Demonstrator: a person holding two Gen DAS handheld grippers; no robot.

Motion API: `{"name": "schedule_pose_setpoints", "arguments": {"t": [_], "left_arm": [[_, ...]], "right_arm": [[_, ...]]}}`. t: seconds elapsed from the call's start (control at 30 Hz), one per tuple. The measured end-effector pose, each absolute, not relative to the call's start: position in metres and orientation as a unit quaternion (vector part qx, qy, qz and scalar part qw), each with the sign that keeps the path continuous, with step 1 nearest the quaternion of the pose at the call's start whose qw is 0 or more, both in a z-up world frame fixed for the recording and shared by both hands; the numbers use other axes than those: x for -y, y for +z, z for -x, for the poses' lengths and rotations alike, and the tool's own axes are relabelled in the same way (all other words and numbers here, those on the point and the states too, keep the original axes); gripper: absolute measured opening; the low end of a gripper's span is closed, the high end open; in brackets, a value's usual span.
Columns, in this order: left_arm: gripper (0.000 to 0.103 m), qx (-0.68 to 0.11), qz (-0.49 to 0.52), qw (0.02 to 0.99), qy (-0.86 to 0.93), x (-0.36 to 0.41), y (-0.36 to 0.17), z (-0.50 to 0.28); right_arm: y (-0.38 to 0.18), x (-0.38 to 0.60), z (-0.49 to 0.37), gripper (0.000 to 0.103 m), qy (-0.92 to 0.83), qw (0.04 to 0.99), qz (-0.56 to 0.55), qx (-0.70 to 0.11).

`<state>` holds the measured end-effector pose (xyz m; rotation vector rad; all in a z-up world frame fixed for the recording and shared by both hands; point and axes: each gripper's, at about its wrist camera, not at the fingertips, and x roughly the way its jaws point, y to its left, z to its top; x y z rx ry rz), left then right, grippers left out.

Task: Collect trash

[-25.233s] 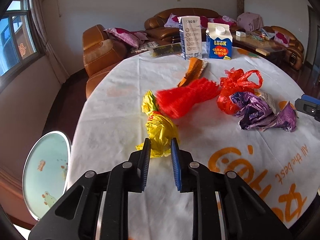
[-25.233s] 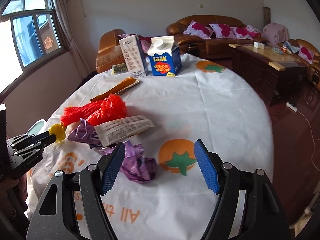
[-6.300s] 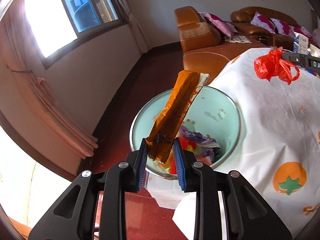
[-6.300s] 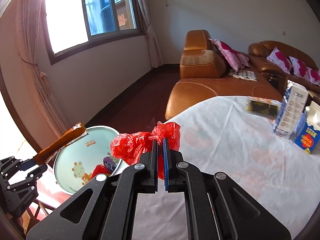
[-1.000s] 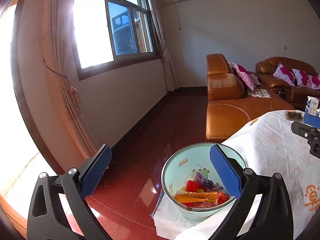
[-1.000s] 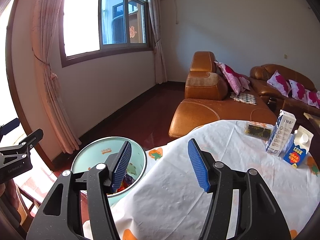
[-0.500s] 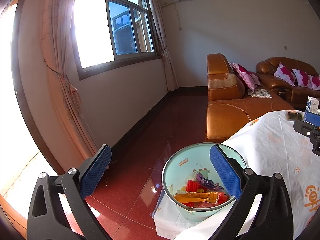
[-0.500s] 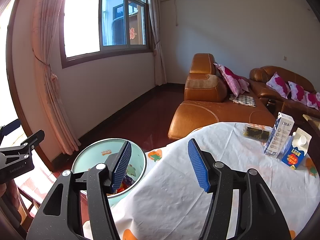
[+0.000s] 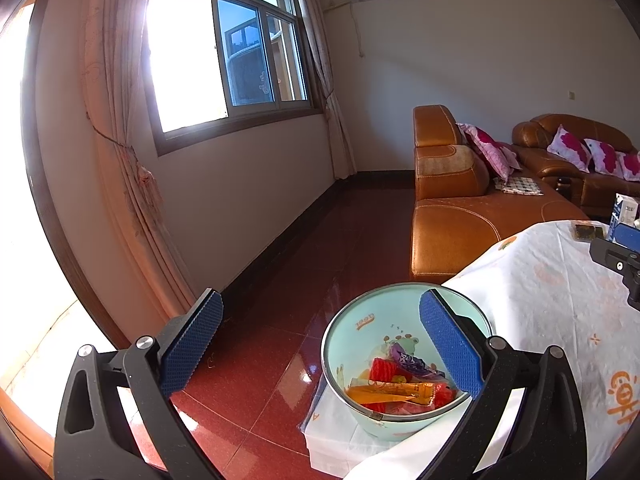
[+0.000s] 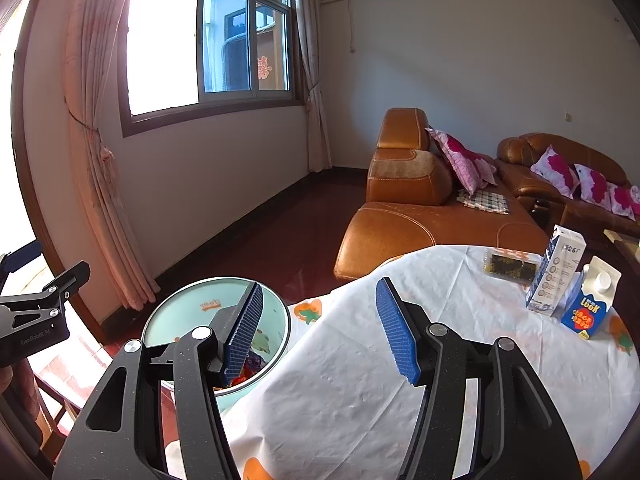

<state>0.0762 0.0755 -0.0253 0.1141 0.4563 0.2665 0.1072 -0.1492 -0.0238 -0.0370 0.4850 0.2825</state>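
A pale green trash bin stands on the red floor beside the table, also seen in the right wrist view as the bin. Inside lie an orange wrapper, red netting and a purple wrapper. My left gripper hangs above and short of the bin, open wide, with nothing between its blue pads. My right gripper is held over the table's edge by the bin, open and empty. Each gripper shows at the edge of the other's view.
A white tablecloth with orange prints covers the round table. At its far side stand a white carton, a blue milk carton and a flat snack pack. Brown leather sofas lie behind; curtains and a window on the left.
Nothing has visibly changed over the last second. Earlier, the orange wrapper and the red bag were held in the grippers; now the wrapper lies in the bin and both grippers are empty.
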Motion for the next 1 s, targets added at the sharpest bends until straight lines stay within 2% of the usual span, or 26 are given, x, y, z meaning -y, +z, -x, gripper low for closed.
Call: {"name": "schedule_pose_setpoints", "arguments": {"t": [0.2,0.3,0.77,0.87,1.0], "left_arm": [[0.097,-0.232,-0.056,0.963,0.127,-0.073,-0.030,-0.079],[0.097,-0.235,-0.060,0.962,0.127,-0.070,-0.031,-0.080],[0.097,-0.252,-0.065,0.959,0.112,-0.064,-0.037,-0.086],[0.097,-0.252,-0.056,0.959,0.114,-0.067,-0.037,-0.085],[0.097,-0.259,-0.049,0.959,0.102,-0.066,-0.039,-0.086]], "right_arm": [[-0.022,0.151,-0.107,0.059,0.136,0.962,0.022,-0.236],[-0.021,0.150,-0.106,0.065,0.133,0.963,0.024,-0.234],[-0.026,0.157,-0.105,0.066,0.129,0.961,0.034,-0.241],[-0.029,0.169,-0.099,0.074,0.114,0.962,0.047,-0.243],[-0.043,0.217,-0.098,0.078,0.065,0.959,0.054,-0.270]]}}
